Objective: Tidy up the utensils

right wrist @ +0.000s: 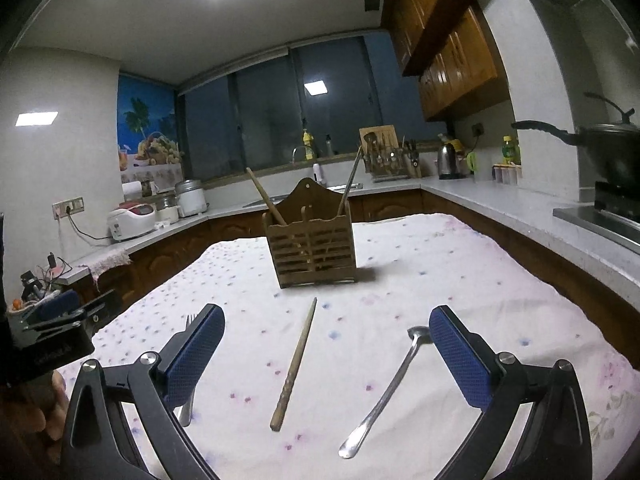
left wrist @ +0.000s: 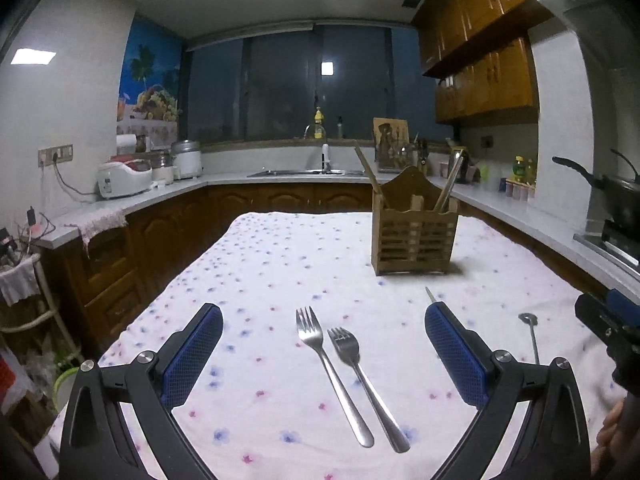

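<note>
You are in a dim kitchen, over a tabletop [left wrist: 280, 264] under a flowered cloth, with the wooden caddy [left wrist: 414, 236] at its far side. Both the left tongs [left wrist: 324, 344] and the right tongs [right wrist: 326, 346] gape wide and hold nothing. Two forks [left wrist: 340, 372] lie side by side between your left blades; a wooden chopstick [right wrist: 296, 364] and a spoon [right wrist: 384, 392] lie between your right. All look light and stiff, and the steel probably slick and flat to the cloth, so pinch mid-handle.

Two forks [left wrist: 334, 372] [left wrist: 366, 388], one spoon [right wrist: 384, 392], three chopsticks [right wrist: 295, 364] [right wrist: 266, 196] [right wrist: 350, 184], one wooden holder [right wrist: 314, 248].
</note>
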`<move>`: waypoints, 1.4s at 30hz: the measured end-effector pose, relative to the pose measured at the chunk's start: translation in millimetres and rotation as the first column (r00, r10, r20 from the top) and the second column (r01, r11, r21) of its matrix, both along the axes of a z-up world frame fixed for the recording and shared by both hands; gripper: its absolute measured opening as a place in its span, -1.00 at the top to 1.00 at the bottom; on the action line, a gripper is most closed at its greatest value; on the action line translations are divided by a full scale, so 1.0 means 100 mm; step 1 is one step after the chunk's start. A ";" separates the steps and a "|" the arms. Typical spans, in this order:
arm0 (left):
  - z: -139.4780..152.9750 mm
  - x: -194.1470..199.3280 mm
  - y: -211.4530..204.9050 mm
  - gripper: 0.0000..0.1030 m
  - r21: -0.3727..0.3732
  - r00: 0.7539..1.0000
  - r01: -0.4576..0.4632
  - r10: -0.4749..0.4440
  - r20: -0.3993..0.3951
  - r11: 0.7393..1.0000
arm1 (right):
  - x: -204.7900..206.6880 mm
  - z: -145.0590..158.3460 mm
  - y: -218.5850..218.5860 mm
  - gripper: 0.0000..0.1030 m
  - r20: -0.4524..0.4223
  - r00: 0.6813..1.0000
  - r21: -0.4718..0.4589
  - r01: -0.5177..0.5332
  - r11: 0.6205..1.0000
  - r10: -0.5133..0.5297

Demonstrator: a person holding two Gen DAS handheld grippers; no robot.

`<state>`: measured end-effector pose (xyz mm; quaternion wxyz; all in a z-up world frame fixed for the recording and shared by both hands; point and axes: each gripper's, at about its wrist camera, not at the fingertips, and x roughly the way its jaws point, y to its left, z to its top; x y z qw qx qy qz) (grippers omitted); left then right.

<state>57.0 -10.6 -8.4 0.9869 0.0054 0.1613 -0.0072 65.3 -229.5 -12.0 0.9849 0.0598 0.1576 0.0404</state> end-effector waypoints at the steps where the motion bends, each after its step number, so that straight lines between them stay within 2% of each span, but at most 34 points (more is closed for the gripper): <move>1: 0.01 0.00 -0.01 -0.99 0.004 1.000 0.000 0.000 0.001 1.000 | -0.01 -0.01 0.00 -1.00 0.002 1.000 -0.002 -0.001 1.000 0.001; 42: -0.07 -0.08 0.00 -0.99 0.007 1.000 -0.012 0.012 0.003 1.000 | 0.01 -0.08 0.02 -1.00 0.001 1.000 -0.007 -0.010 1.000 0.010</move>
